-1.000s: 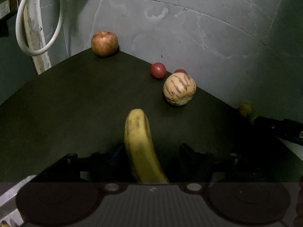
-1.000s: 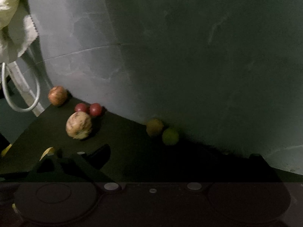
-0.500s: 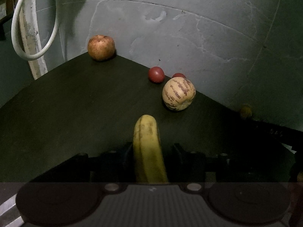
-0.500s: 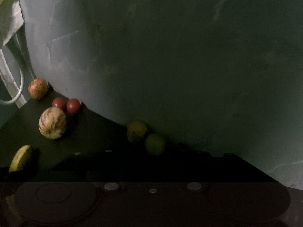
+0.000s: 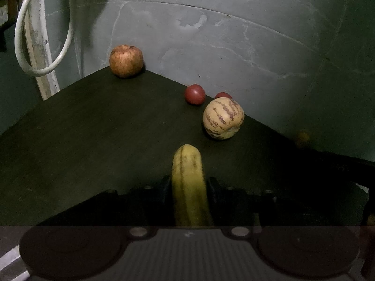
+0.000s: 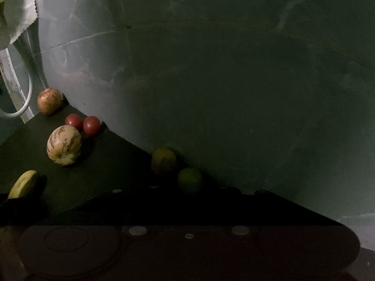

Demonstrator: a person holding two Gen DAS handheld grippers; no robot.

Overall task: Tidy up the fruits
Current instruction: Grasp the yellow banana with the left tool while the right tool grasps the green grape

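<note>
My left gripper [image 5: 188, 182] is shut on a yellow banana [image 5: 188, 182] that points forward over the dark table [image 5: 82, 126]. Ahead stand a striped cream melon [image 5: 223, 118], two red tomatoes [image 5: 195, 94] by the wall, and a brown-red apple [image 5: 126, 60] in the far corner. In the right wrist view the banana [image 6: 23, 183] shows at the left edge, with the melon [image 6: 63, 148], the tomatoes [image 6: 91, 125] and the apple [image 6: 49, 100]. A yellow fruit [image 6: 163, 159] and a green fruit [image 6: 189, 179] lie by the wall. My right gripper's fingers are lost in the dark.
A grey plaster wall [image 5: 234, 42] bounds the table at the back. A white cable loop [image 5: 42, 35] hangs by a white post at the left. A white cloth [image 6: 16, 23] hangs at the upper left in the right wrist view.
The left gripper's fingers closed in on the banana and now grip it. The right gripper's view shifted along the table, so the fruits sit differently in it.
</note>
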